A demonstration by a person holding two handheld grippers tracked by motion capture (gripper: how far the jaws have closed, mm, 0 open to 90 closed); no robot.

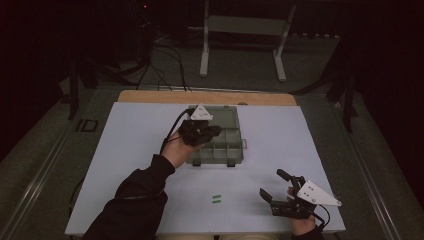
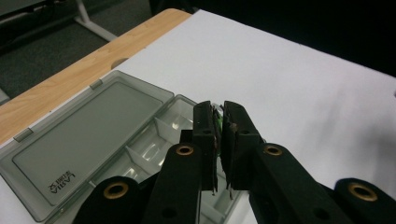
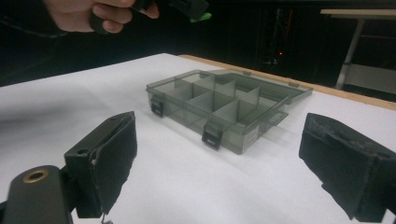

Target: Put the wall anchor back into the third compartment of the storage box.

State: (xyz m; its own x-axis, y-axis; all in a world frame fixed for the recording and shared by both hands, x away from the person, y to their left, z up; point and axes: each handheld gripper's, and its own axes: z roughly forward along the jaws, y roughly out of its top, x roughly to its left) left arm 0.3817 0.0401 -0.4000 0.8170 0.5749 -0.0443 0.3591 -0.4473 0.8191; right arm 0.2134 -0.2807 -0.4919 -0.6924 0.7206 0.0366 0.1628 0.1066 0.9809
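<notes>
Organizer box (image 1: pixel 220 134) of smoky clear plastic lies open mid-tabletop (image 1: pixel 125 150), its lid flat behind the compartments. We hold our left gripper (image 1: pixel 216 131) above its near-left compartments, fingers (image 2: pixel 204 135) pinching a small green piece (image 2: pixel 217 122). Our right gripper (image 1: pixel 272 184) rests near the front right edge, fingers spread wide on nothing. Two more green pieces (image 1: pixel 216 199) lie on the tabletop between us and the box.
</notes>
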